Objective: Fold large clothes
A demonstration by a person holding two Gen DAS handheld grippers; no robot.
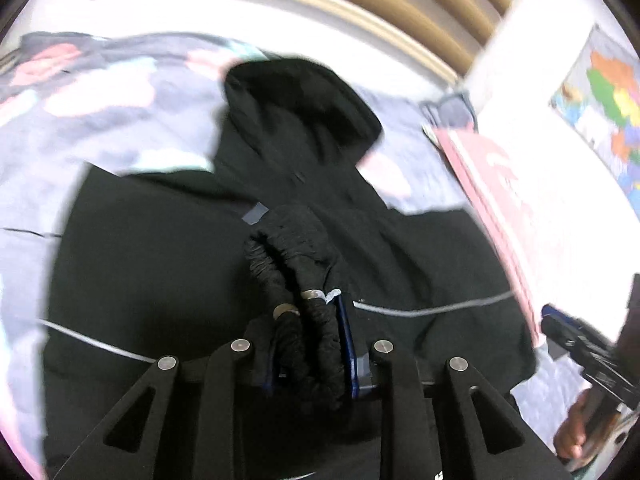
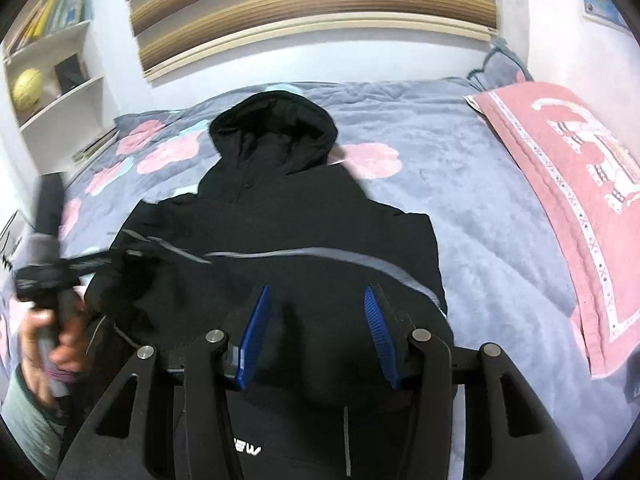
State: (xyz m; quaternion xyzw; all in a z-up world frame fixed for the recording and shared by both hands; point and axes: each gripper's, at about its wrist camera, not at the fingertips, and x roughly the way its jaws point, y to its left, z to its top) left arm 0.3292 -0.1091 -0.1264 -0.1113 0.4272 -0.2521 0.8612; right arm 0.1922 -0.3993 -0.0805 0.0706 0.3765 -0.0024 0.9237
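Observation:
A black hoodie (image 2: 280, 208) lies flat on the bed, hood (image 2: 276, 128) at the far end, with a thin grey stripe (image 2: 304, 254) across its body. My left gripper (image 1: 308, 344) is shut on the bunched ribbed cuff of a sleeve (image 1: 292, 256), lifted over the hoodie's body (image 1: 160, 248). In the right wrist view that gripper (image 2: 120, 256) shows blurred at the left, held by a hand (image 2: 44, 340). My right gripper (image 2: 316, 332) stands open above the hoodie's lower body, with nothing pinched between its blue pads (image 2: 256, 328).
The bed is covered by a grey blanket with pink flowers (image 2: 460, 208). A pink patterned pillow (image 2: 568, 184) lies along the right side. A white shelf with a yellow ball (image 2: 26, 88) stands at the left, and a striped headboard (image 2: 312, 12) is behind.

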